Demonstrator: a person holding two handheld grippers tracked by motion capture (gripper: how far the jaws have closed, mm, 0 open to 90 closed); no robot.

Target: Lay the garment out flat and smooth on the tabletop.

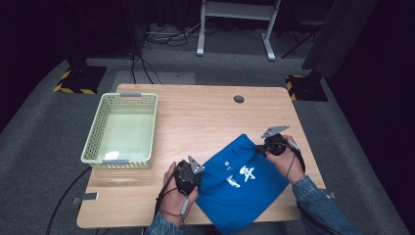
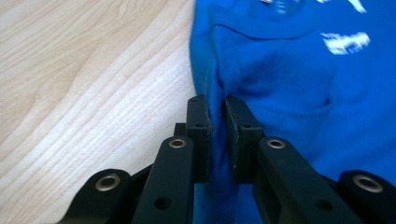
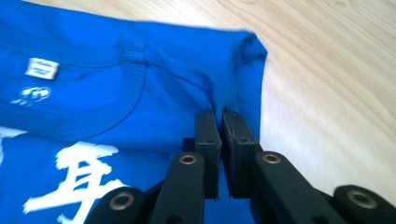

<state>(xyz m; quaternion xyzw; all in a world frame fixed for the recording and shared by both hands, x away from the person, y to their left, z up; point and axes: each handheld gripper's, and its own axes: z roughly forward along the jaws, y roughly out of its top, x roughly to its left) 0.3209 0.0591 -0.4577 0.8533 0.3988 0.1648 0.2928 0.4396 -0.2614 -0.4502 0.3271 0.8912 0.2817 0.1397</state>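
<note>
A folded blue T-shirt (image 1: pixel 243 183) is lying near the table's (image 1: pixel 195 117) front edge, toward its right corner, apparently being held taut at two sides for folding or lifting. The left gripper (image 2: pixel 215 116) is pinching a fold of its edge — jaws nearly closed on cloth. The right gripper (image 3: pixel 220 122) is clamping the opposite edge likewise. A green basket (image 1: pixel 97 131) is sitting empty at the left edge — perhaps its destination.

I see a dim room w/ grey carpet floor (image 1: pixel 44 132). A light wood bench (image 1: pixel 205 117) sits centre, lit from above. Behind it: white frame legs (image 1: pixel 235 24), black cables (image 1: pixel 161 36), and yellow-black hazard-striped bases (image 1: pixel 78 81) at both sides. Background is dark.
</note>
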